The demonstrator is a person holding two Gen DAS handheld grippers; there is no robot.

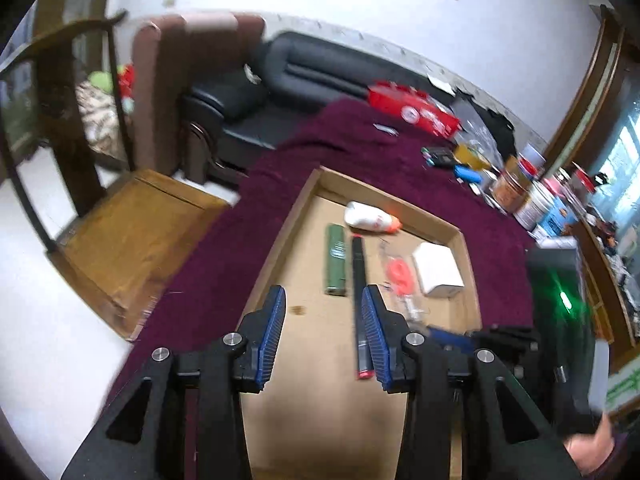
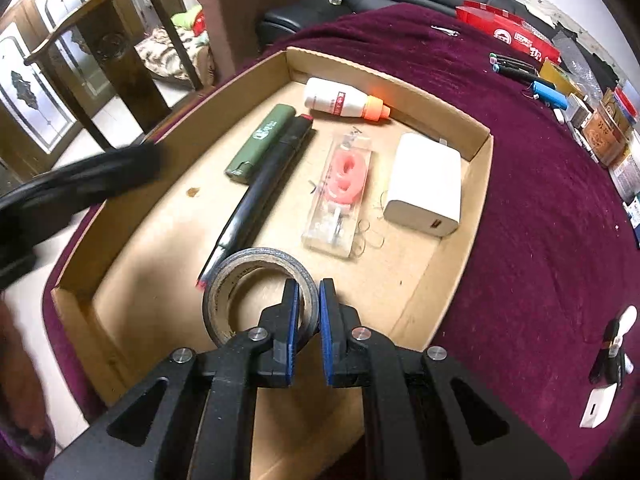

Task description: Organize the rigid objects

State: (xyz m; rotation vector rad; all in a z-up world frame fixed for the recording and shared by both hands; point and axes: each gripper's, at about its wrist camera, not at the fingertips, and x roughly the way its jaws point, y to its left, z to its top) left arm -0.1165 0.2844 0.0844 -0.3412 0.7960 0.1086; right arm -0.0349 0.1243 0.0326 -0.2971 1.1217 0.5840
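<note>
A shallow cardboard tray lies on a maroon cloth. In it lie a white bottle with an orange cap, a green case, a long black marker, a clear packet with a pink piece and a white charger. My right gripper is shut on the rim of a roll of dark tape, just above the tray's near part. My left gripper is open and empty over the tray, with the black marker beside its right finger; it shows blurred in the right wrist view.
The maroon cloth holds a red box, markers, a blue item and cans and boxes along its far right. A small black-and-white item lies near right. A wooden chair and sofa stand to the left.
</note>
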